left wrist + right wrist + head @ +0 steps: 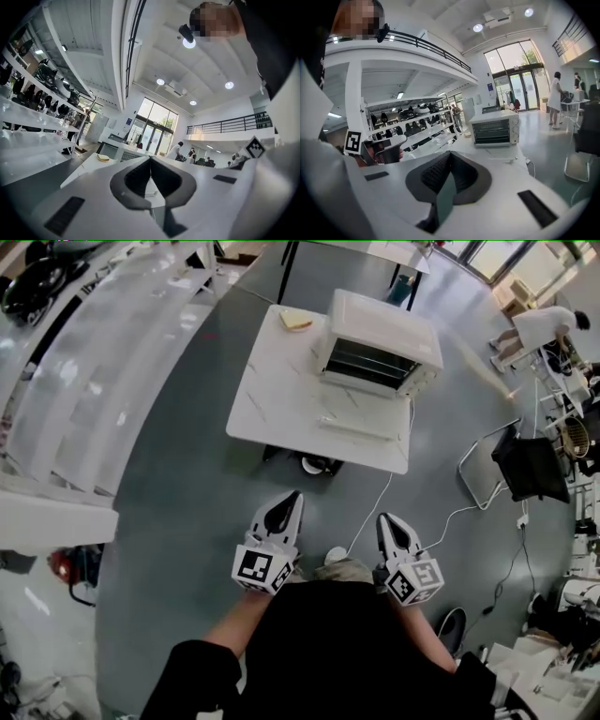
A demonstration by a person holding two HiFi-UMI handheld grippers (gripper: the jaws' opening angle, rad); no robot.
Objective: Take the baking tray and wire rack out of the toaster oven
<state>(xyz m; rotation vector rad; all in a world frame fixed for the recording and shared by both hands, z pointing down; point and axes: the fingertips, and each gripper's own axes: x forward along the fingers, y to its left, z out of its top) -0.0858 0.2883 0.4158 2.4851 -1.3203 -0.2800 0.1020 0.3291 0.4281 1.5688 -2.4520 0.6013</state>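
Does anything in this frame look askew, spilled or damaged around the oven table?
Nothing looks spilled or damaged. The toaster oven stands upright on the white table. Only a white cable trails loose over the floor toward the person's feet. Left gripper and right gripper are shut, empty.

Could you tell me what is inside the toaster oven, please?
Inside the toaster oven only faint horizontal bars show, likely a rack; a tray cannot be made out in the dark interior.

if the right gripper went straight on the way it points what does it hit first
Nothing close: bare floor lies ahead of the shut right gripper, then probably the near edge of the white table that holds the toaster oven. Depth is hard to judge.
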